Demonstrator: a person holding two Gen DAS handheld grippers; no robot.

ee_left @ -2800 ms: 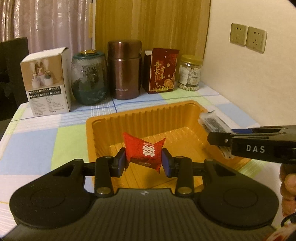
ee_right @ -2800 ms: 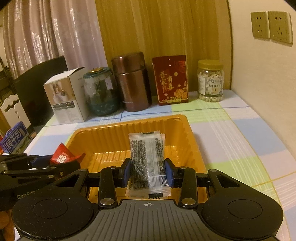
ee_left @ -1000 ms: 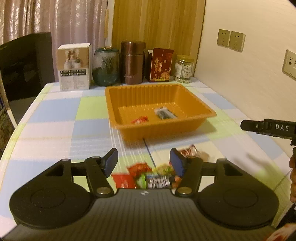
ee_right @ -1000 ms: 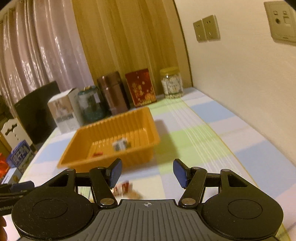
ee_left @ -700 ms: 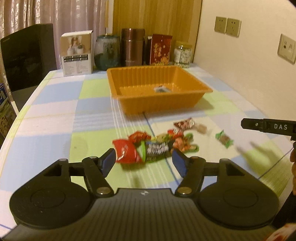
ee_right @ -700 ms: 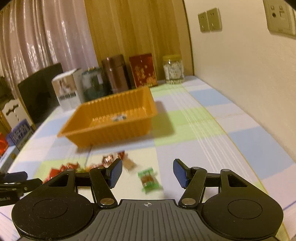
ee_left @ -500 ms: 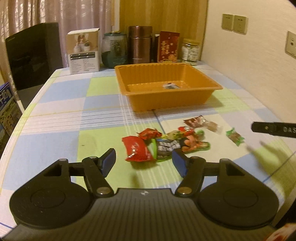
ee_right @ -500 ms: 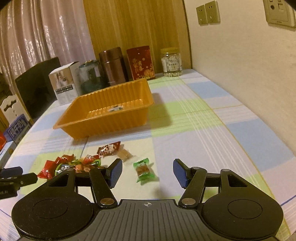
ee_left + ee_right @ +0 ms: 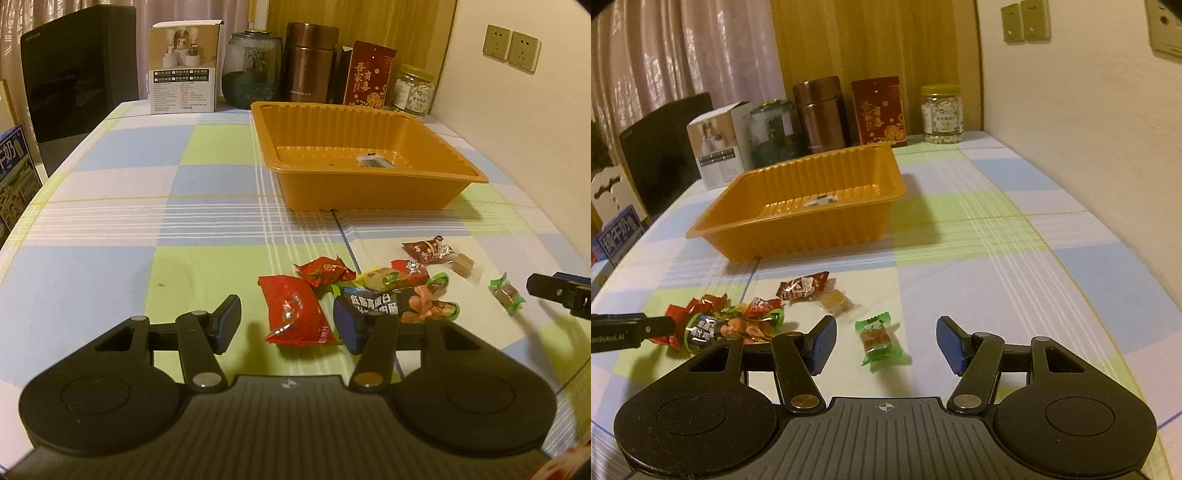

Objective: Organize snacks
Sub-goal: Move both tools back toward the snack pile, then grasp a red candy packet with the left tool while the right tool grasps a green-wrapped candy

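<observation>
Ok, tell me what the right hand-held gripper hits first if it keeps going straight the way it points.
Most likely the green-wrapped candy, lying on the tablecloth between the open jaws of the right hand-held gripper. Depth is hard to judge; it may touch cloth first.

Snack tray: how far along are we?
Early. The orange tray holds one clear-wrapped packet, maybe more. Left gripper, jaws just narrowing, frames the red packet; right gripper frames the green candy. The snack pile remains.
</observation>
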